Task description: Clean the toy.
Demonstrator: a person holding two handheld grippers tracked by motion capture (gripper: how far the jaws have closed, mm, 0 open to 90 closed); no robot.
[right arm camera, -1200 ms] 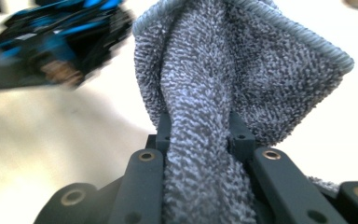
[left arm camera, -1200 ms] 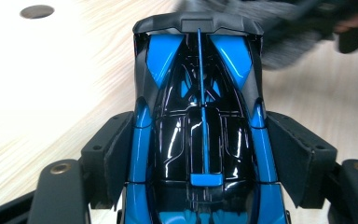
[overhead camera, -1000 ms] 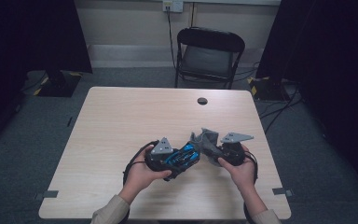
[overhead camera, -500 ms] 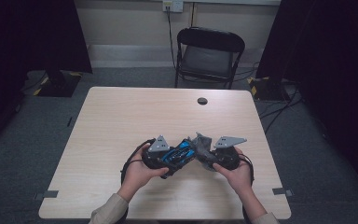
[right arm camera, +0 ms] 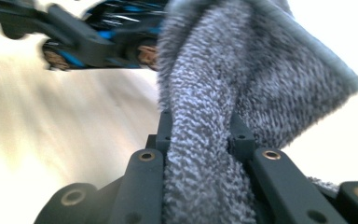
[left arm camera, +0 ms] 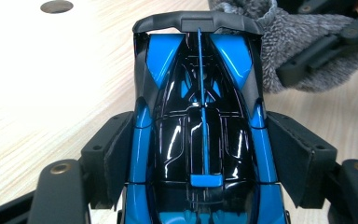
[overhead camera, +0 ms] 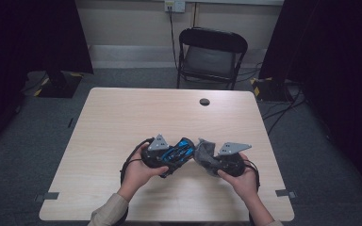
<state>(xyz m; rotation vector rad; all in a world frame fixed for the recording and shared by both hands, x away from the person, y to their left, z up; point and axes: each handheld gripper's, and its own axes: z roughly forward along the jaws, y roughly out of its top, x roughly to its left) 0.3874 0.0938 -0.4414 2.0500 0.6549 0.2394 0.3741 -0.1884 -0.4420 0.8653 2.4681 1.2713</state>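
Your blue toy car [left arm camera: 200, 126] sits clamped in the left tool [overhead camera: 162, 155], long axis pointing toward the grey cloth [right arm camera: 214, 121], rear wing end nearest it. That cloth is pinched in the right tool [overhead camera: 217, 162], just beside the wing, so the wipe starts there, low over the worktop [overhead camera: 122, 113].

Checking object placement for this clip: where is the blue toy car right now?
The blue toy car is clamped in the left claw, at the near middle of the table in the high view, its rear touching the grey cloth.

glossy plastic toy car [left arm camera: 200, 135], fuzzy grey cloth [right arm camera: 223, 93]
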